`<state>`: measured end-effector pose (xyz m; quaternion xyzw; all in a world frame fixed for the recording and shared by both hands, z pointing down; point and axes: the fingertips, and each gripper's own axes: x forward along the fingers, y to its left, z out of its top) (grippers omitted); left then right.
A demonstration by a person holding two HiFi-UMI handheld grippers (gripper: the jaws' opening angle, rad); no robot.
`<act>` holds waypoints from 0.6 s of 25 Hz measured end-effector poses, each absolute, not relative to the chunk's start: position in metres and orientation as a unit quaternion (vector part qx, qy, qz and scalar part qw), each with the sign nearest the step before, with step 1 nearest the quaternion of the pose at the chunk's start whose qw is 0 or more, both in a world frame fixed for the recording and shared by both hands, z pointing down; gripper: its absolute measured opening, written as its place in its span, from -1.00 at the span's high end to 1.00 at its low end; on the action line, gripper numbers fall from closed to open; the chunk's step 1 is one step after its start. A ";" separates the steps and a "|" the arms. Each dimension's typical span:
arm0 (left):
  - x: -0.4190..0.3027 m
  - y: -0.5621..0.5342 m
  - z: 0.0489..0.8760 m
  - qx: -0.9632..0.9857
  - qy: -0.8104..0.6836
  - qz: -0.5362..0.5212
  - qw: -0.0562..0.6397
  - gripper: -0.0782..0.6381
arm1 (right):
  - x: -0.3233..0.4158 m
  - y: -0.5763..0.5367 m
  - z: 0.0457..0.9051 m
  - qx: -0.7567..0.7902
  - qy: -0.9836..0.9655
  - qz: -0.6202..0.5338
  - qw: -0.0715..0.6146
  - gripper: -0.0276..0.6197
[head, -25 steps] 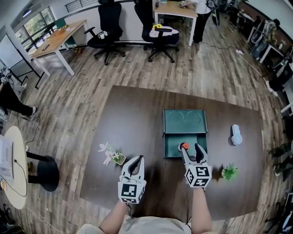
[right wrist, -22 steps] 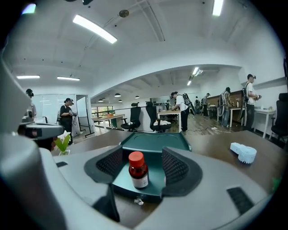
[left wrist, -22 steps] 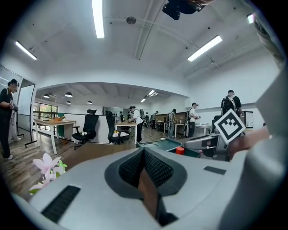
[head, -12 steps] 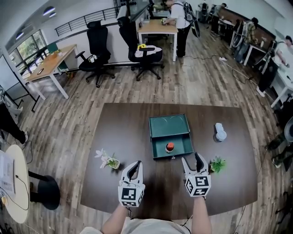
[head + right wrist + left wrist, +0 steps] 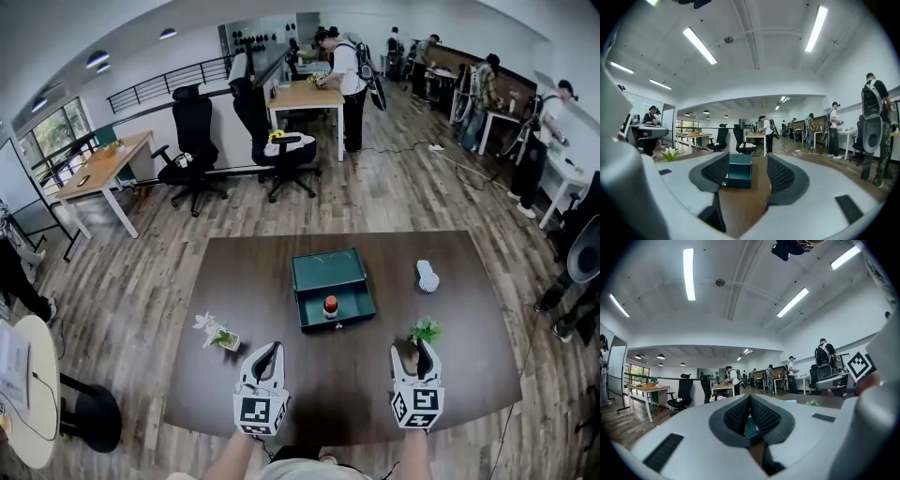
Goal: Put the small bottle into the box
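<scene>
In the head view, the small bottle (image 5: 330, 306) is seen upright inside the box (image 5: 326, 270) at centre. The left gripper (image 5: 270, 348) and right gripper (image 5: 412, 349) are held low in the frame. In the left gripper view, the jaws are pressed together, empty. In the right gripper view, the jaws are spread wide, having just closed slightly, with nothing between them.
</scene>
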<state>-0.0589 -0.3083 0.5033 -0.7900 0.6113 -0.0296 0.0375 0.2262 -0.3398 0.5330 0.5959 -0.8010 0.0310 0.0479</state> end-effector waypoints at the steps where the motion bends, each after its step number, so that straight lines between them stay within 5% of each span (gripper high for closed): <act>1: -0.060 -0.303 0.501 -0.789 0.612 -0.030 0.043 0.77 | 0.231 -0.331 0.529 0.600 -0.798 0.022 0.048 0.12; 15: -0.066 -0.253 0.493 -0.780 0.623 -0.005 0.061 0.78 | 0.262 -0.268 0.508 0.622 -0.782 -0.009 0.035 0.10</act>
